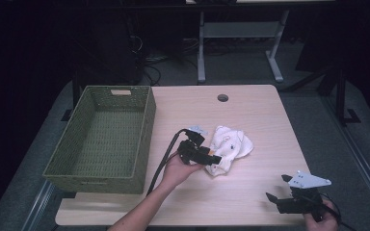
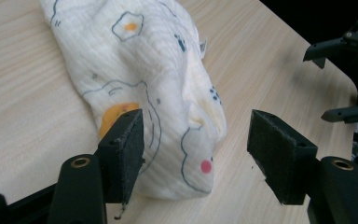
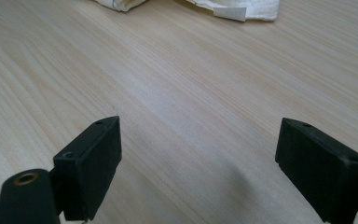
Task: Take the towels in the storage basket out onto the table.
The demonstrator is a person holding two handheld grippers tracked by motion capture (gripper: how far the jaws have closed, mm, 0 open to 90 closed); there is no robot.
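Observation:
A crumpled white cloth [image 1: 231, 144] printed with small cartoon figures lies near the middle of the wooden table [image 1: 250, 110]. My left gripper [image 1: 212, 159] is at the cloth's near-left end, held in a hand. In the left gripper view the cloth [image 2: 158, 84] bulges between the jaws of the left gripper [image 2: 196, 154]; the left pad [image 2: 126, 154] is against the fabric, the right pad [image 2: 279, 158] stands clear of it, so the gripper is open. My right gripper [image 1: 277, 187] rests at the table's front right, and the right gripper [image 3: 198, 172] is open over bare wood, with the cloth's edge [image 3: 242, 7] far ahead.
A green woven basket [image 1: 147, 130], with nothing in it, stands along the table's left side. A round cable hole [image 1: 222, 97] sits near the far edge. The right gripper [image 2: 349, 79] shows at the right of the left gripper view. Desk legs and cables lie on the floor beyond.

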